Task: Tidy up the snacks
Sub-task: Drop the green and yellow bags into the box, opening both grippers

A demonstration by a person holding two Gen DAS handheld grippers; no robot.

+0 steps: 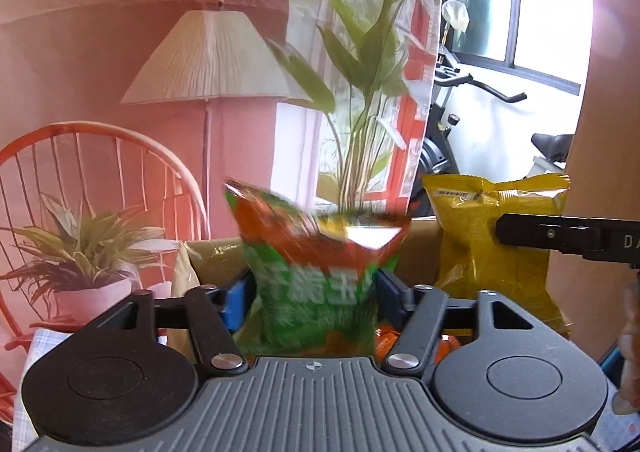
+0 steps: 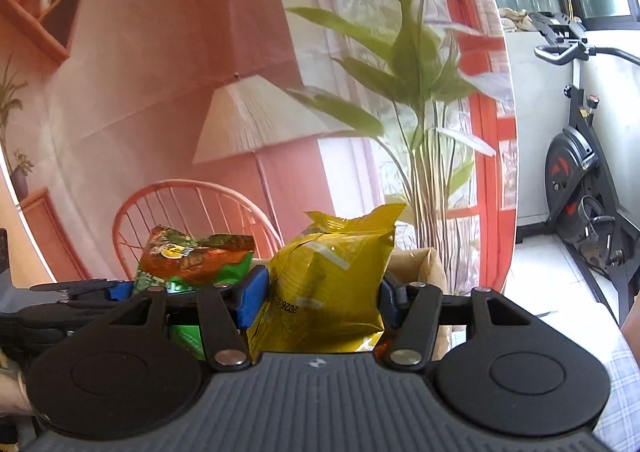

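The left gripper [image 1: 314,298] is clamped on a green and orange snack bag [image 1: 316,252], which stands upright between its blue pads [image 1: 236,300]. Just to its right, the right gripper [image 2: 320,302] squeezes a yellow snack bag [image 2: 328,284] the same way. Both bags sit above an open cardboard box [image 1: 218,258], with orange packets [image 1: 386,344] below the left gripper's fingers.

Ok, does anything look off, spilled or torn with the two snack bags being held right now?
Nothing stands out. The left gripper pinches the green and orange snack bag, and the right gripper pinches the yellow snack bag. Both bags are upright, crumpled where squeezed, with no visible tear or spill.
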